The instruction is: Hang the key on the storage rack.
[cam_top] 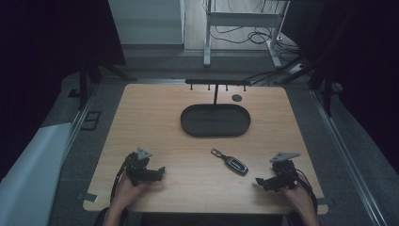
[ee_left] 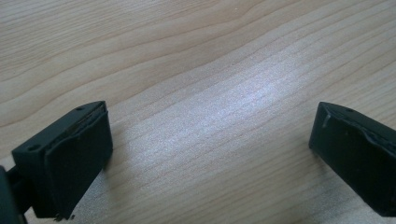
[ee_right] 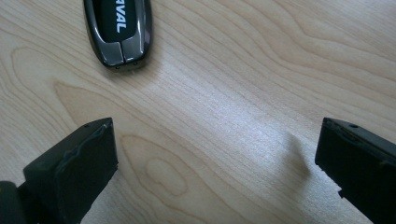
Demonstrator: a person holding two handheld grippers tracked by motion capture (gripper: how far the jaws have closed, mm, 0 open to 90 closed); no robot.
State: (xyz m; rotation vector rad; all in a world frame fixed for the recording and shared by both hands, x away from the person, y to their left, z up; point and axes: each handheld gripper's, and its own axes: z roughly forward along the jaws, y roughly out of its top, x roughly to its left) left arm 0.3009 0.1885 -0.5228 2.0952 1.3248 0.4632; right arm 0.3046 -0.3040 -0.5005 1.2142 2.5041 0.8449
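Dark glossy car key fob (cam_top: 235,164) with a metal ring lies flat on the light wooden worktop (cam_top: 155,117), toward its near edge, between both grippers. Left gripper (cam_top: 160,173) and right gripper (cam_top: 259,181) rest there, jaws spread, empty. Black oval tray (cam_top: 188,123) sits nearer the far edge.

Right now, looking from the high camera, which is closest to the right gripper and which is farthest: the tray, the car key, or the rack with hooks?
1. Car key: just left of the right gripper, near the table's front.
2. Tray: mid-table, farther back and left.
3. Rack: behind the tray, at the table's far edge.
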